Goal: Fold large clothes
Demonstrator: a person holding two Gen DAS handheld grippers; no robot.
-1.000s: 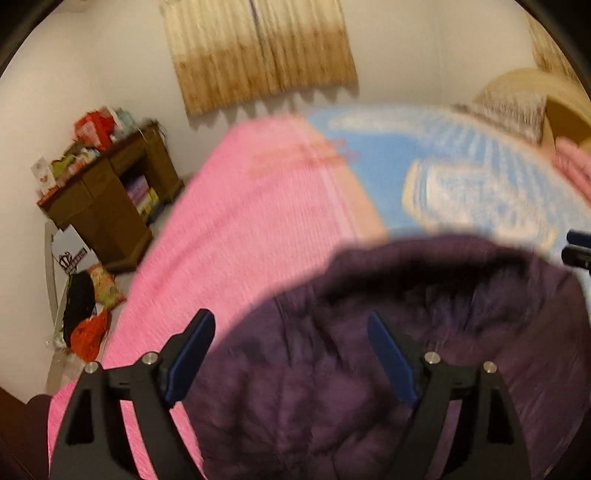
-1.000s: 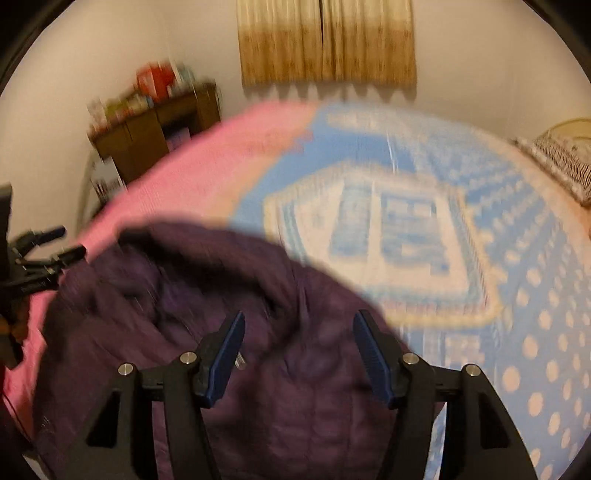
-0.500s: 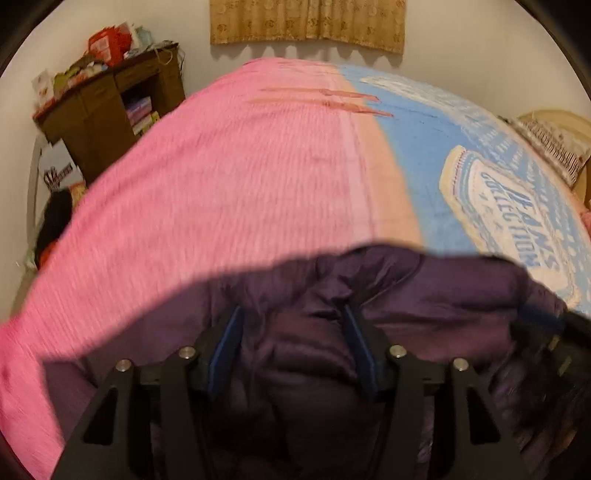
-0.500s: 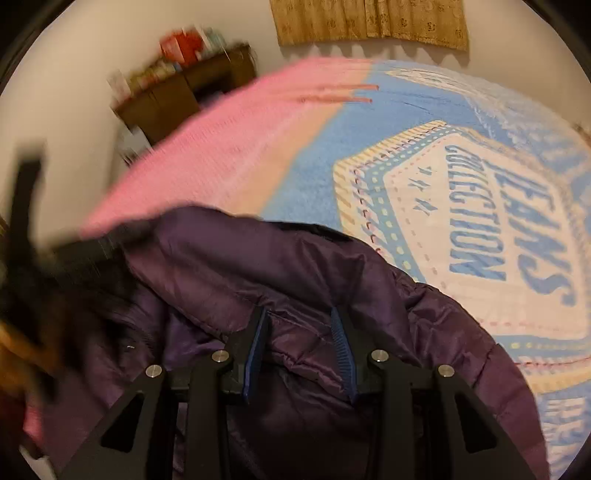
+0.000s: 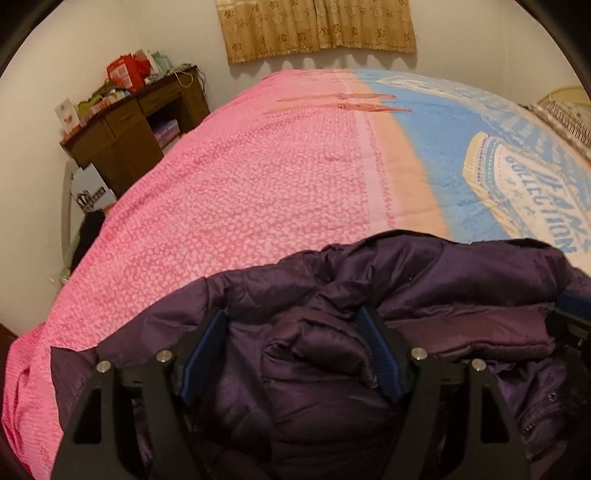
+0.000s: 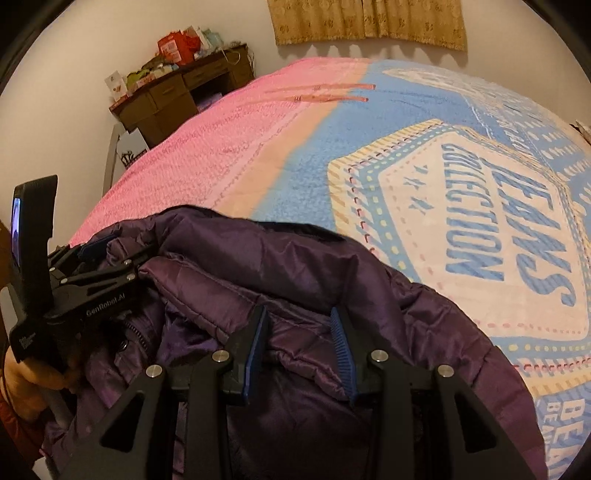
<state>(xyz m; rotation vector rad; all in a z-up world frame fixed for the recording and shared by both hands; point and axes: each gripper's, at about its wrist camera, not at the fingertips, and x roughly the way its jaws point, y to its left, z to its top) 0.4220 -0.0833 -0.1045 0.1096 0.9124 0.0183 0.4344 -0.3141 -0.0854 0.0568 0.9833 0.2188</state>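
Note:
A dark purple puffer jacket [image 5: 424,280] lies bunched at the near edge of the bed, also in the right wrist view [image 6: 280,266]. My left gripper [image 5: 295,343] has its jaws around a thick fold of the jacket, pads pressed into the fabric. It also shows at the left of the right wrist view [image 6: 99,254]. My right gripper [image 6: 299,332] is closed on another fold of the jacket, pads narrow around the fabric. A hand holds the left gripper's handle at lower left of the right wrist view.
The bed is covered by a pink and blue blanket [image 5: 258,177] with a printed badge [image 6: 480,236]. A brown wooden desk [image 5: 136,122] with boxes on top stands by the far left wall. A curtain [image 5: 317,26] hangs on the back wall.
Both grippers came down onto the jacket and closed from wide open onto folds of it. The jacket now sits lower at the bed's near edge.

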